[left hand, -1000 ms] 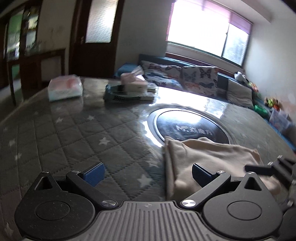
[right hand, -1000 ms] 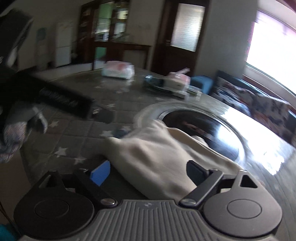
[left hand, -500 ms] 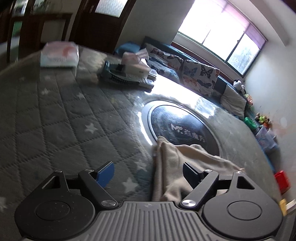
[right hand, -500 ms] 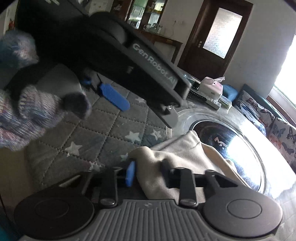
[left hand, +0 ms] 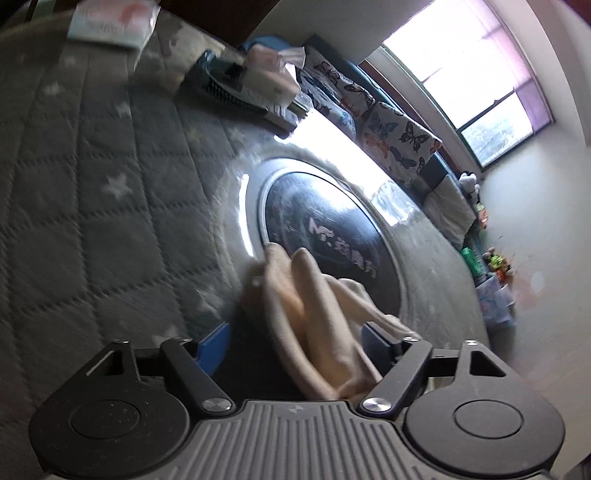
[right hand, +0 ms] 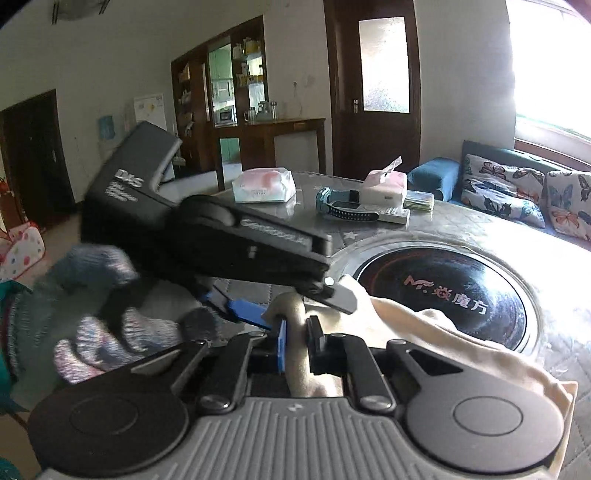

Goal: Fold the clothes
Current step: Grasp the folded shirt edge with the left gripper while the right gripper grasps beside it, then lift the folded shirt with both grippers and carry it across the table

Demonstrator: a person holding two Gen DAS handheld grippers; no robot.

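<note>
Quilted star-print table, right hand-held gripper clamped on cream garment, left hand-held gripper spread apart around it

Window daylight glares off the table; motion blur, fisheye-warped edges.

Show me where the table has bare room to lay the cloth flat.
Bare quilted cover lies left of the round glass plate, nearer than the tissue pack. The far edge is crowded: tissue box, watch. The cloth overlaps the plate's near rim.

Home living room — sofa, butterfly cushions.
</note>
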